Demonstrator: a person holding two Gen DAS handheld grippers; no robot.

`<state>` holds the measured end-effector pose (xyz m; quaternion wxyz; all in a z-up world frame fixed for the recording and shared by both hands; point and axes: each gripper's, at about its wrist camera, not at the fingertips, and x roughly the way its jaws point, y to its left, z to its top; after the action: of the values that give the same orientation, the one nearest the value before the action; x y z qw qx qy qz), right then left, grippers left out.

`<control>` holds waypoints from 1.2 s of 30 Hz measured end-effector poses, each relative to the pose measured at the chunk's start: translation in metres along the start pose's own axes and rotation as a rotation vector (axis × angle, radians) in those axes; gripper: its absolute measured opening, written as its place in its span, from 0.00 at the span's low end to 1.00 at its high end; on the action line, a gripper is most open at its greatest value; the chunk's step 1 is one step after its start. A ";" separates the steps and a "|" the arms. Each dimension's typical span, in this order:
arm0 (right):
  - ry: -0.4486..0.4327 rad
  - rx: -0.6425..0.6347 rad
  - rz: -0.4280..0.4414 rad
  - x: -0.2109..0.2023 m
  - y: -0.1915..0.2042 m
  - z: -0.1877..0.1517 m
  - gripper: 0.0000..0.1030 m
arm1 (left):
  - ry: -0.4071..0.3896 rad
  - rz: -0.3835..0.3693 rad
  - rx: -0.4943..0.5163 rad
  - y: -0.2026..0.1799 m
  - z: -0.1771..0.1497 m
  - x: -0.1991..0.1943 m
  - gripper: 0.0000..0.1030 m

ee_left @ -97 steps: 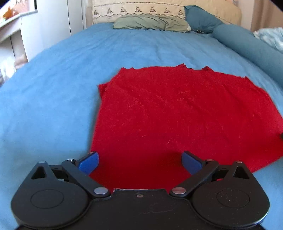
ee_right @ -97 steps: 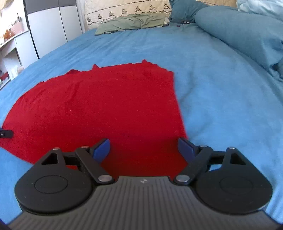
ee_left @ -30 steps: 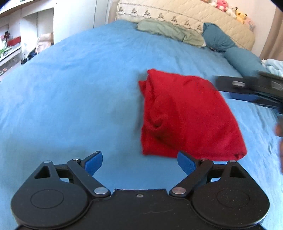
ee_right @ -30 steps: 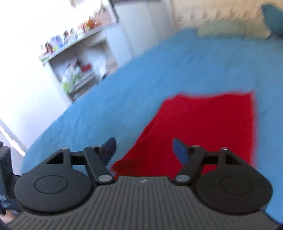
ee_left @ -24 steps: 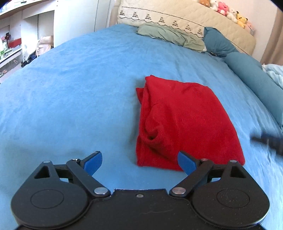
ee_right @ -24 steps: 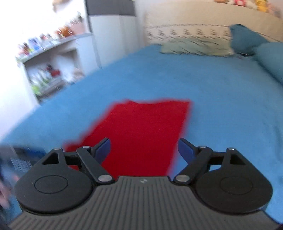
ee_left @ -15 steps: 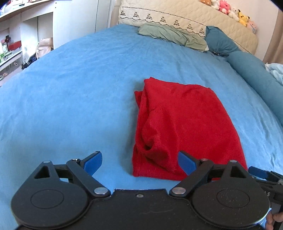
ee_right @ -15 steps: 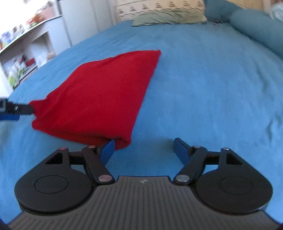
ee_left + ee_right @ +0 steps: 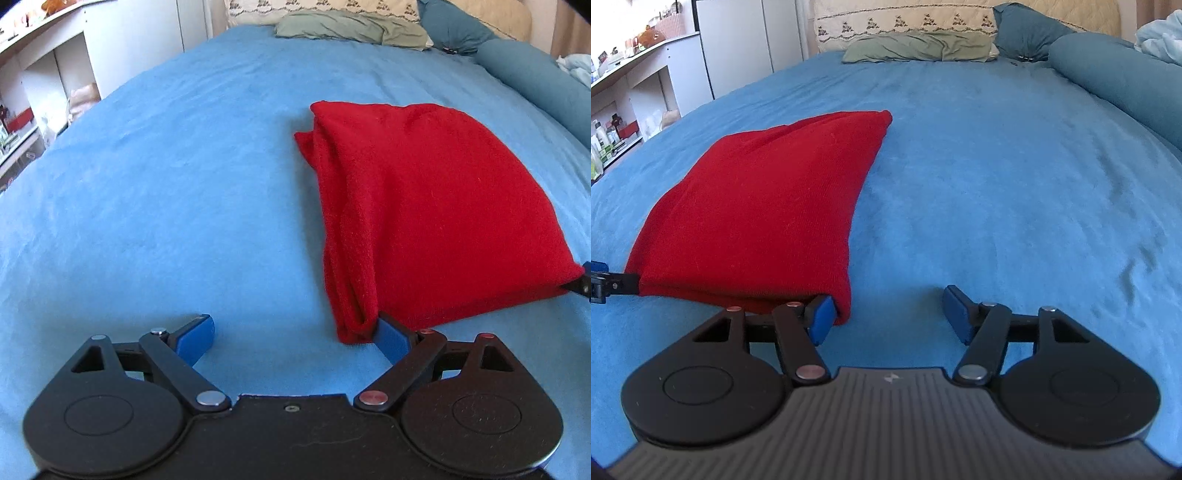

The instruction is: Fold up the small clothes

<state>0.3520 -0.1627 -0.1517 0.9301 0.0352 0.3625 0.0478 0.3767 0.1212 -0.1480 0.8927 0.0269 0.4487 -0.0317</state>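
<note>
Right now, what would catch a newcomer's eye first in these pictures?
The folded red cloth stands out, lying on the blue bedspread. Each open gripper sits at a near corner: the left gripper at its left, the right gripper at its right. Pillows lie by the headboard.

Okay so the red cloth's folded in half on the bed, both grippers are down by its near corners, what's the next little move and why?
Probably close both on the near corners. The left gripper and right gripper are open, each with only one finger touching a near corner of the red cloth, so neither holds it. The corners likely need pinching before another fold across the blue bedspread.
</note>
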 end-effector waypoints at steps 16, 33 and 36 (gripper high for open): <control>0.146 0.221 0.341 -0.012 -0.041 0.122 1.00 | -0.013 -0.336 -0.093 0.022 0.123 -0.016 1.00; 0.234 0.465 0.437 0.109 -0.040 0.108 0.76 | 0.114 -0.424 -0.175 0.008 0.130 0.084 0.61; 0.228 0.424 0.407 0.113 -0.027 0.111 0.56 | 0.104 -0.413 -0.188 0.010 0.131 0.083 0.40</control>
<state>0.5115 -0.1797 -0.1482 0.8267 0.2948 0.4518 0.1599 0.5313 0.1184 -0.1361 0.8415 -0.1470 0.4911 -0.1704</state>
